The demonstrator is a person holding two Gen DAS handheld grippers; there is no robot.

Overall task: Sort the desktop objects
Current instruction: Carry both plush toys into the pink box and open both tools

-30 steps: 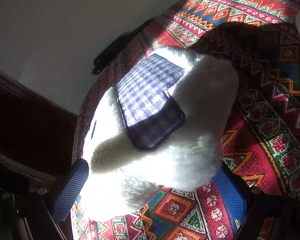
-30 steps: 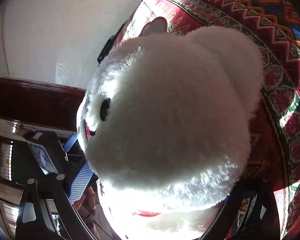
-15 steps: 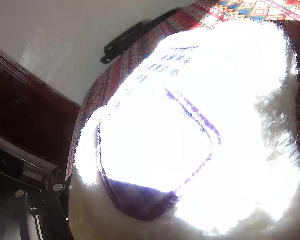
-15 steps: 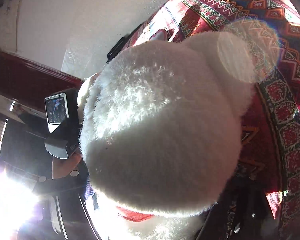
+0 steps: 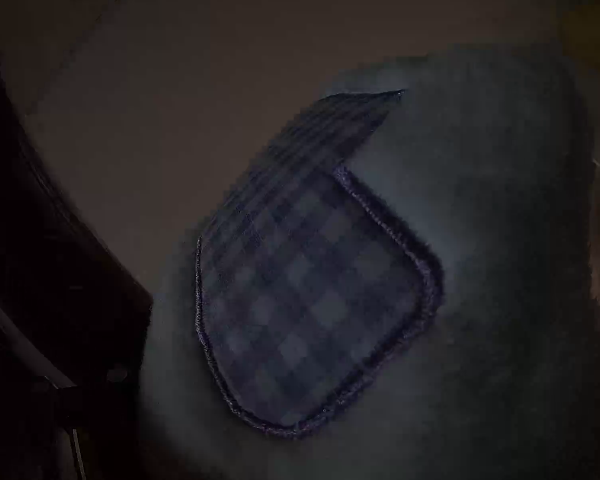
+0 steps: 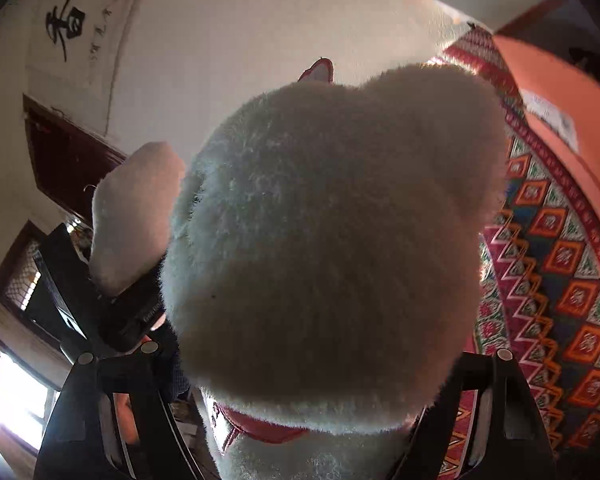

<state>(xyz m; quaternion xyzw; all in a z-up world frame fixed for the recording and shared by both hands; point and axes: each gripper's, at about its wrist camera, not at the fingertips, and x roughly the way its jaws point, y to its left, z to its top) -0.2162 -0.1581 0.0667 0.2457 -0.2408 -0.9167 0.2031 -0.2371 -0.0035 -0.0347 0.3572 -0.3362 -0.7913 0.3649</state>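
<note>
A white plush toy [image 6: 332,240] fills the right wrist view, its head wedged between the two black fingers of my right gripper [image 6: 296,364], which is shut on it. A red collar [image 6: 260,430] shows under the head. At the left, one plush paw [image 6: 132,216] sits in the black jaws of my left gripper [image 6: 116,312]. The left wrist view is very dark: it shows the toy's checked blue patch [image 5: 308,300] close up, and only one finger [image 5: 56,392] faintly at the lower left. The toy hangs above the patterned cloth.
The table's red patterned cloth [image 6: 560,280] lies at the right, with an orange box [image 6: 556,92] standing on it. A white wall with black calligraphy [image 6: 66,24] is behind. Dark wooden trim [image 6: 60,152] and a bright window [image 6: 16,408] are at the left.
The toy has risen off the cloth with both grippers on it, and both cameras now tilt up toward the wall. The left wrist view went from glaring white to nearly black.
</note>
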